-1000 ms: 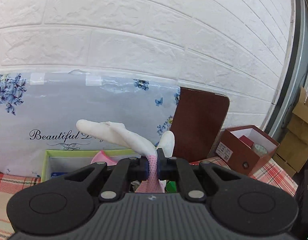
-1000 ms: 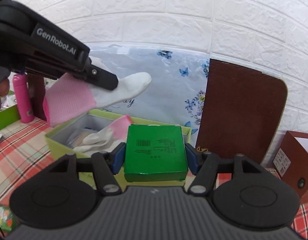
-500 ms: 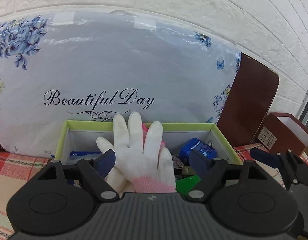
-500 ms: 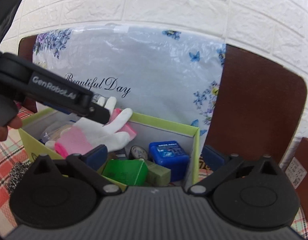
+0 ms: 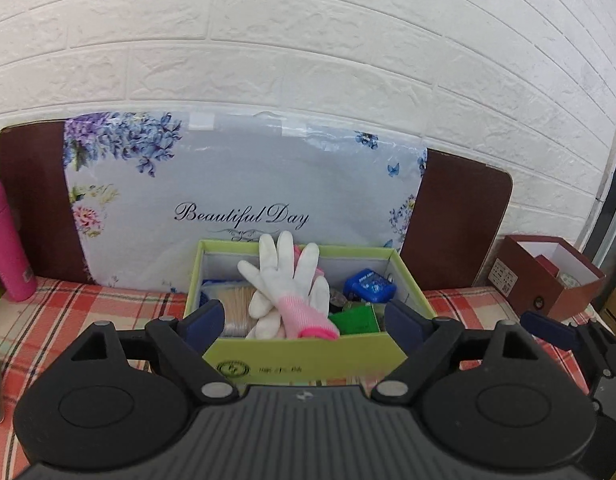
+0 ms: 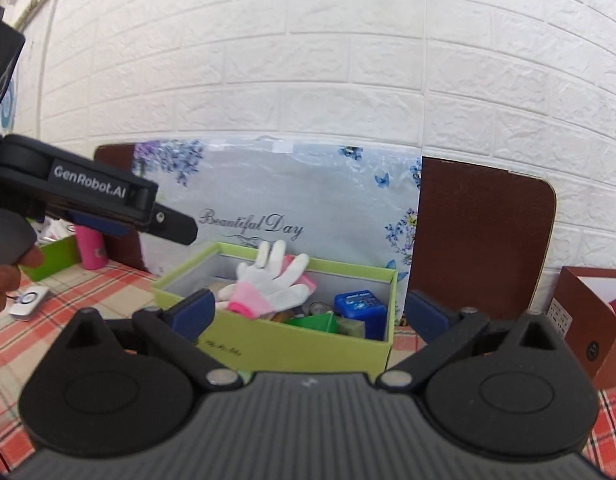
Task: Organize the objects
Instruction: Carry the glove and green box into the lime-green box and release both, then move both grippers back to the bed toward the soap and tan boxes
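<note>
A lime-green open box (image 5: 304,354) (image 6: 284,340) stands on the checked tablecloth against a flowered "Beautiful Day" cushion. Inside lie white gloves with pink cuffs (image 5: 286,284) (image 6: 274,286), a green box (image 5: 355,319) (image 6: 313,322), a blue case (image 5: 367,285) (image 6: 359,306) and other small items. My left gripper (image 5: 304,320) is open and empty, just in front of the box. My right gripper (image 6: 308,312) is open and empty, in front of the box's right half. The left gripper also shows in the right wrist view (image 6: 108,208), above the box's left side.
A pink bottle (image 5: 6,240) (image 6: 90,250) stands at the left. A brown board (image 5: 455,224) (image 6: 479,240) leans on the white brick wall. A brown open box (image 5: 547,280) (image 6: 587,320) sits at the right. A white device (image 6: 28,300) lies on the cloth at the left.
My left gripper opened and let the glove drop into the box. My right gripper opened and released the green box into it. Both grippers then drew back from the box.
</note>
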